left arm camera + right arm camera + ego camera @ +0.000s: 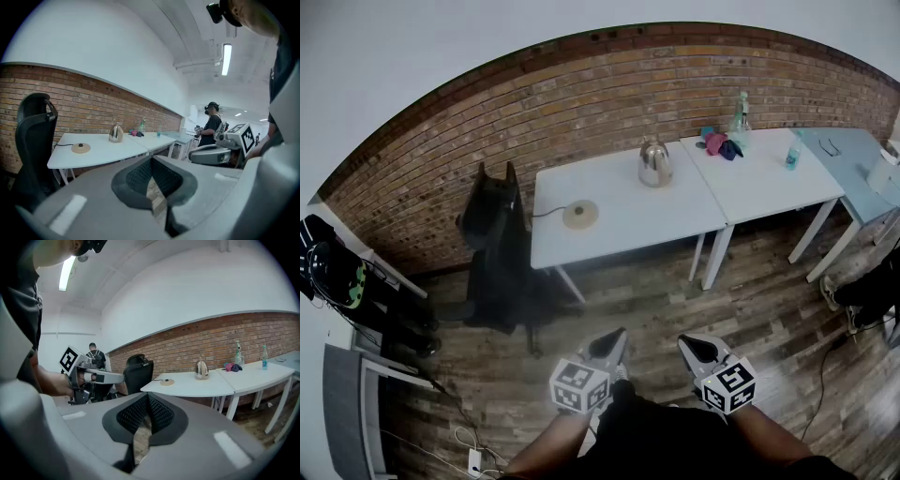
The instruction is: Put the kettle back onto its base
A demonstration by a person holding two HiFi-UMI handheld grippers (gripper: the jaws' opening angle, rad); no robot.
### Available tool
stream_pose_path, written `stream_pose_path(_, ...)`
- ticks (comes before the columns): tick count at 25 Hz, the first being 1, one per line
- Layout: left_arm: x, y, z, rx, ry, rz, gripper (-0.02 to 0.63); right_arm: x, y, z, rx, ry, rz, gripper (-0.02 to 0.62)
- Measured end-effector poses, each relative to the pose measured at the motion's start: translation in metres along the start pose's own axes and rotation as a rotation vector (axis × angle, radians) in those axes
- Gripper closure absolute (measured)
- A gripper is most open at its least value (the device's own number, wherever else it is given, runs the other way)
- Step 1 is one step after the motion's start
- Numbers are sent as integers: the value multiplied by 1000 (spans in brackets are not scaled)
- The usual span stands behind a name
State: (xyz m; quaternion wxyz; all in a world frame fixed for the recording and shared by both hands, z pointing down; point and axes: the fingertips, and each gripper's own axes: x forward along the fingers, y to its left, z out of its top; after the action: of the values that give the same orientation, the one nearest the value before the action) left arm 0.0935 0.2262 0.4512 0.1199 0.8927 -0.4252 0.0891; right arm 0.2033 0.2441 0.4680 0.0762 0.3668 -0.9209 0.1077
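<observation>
On the white bench (628, 217) the kettle (655, 162) stands well apart from its round base (580, 214); nothing is done yet; left claw (613, 339) and right claw (695, 346) hover far off, both pressed together, empty; approach, grasp and carry all remain.

Left table: white rectangular table (619, 220), butted against a second one.
On it: silver metal kettle (655, 163) upright at the back right; round tan base (580, 214) well apart, near the left edge.
Right table: matching white table (764, 187).
On it: pink and dark cloth bundle (719, 145), clear glass bottle (741, 114), small teal bottle (792, 156).
Floor: wood planks (675, 309), bearing both tables.
</observation>
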Motion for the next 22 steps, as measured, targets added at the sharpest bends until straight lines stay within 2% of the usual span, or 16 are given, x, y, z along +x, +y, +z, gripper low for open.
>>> stream_pose_path(11,-6,4,2,-11,-5,0,606,4,5,-2,10,10,1,572)
stream_pose_path(16,-5,3,0,-28,-1,-14,606,6,2,1,77,-8,2,569)
stream_pose_path(22,-6,4,0,-29,0,-14,606,7,3,-3,47,15,-7,569)
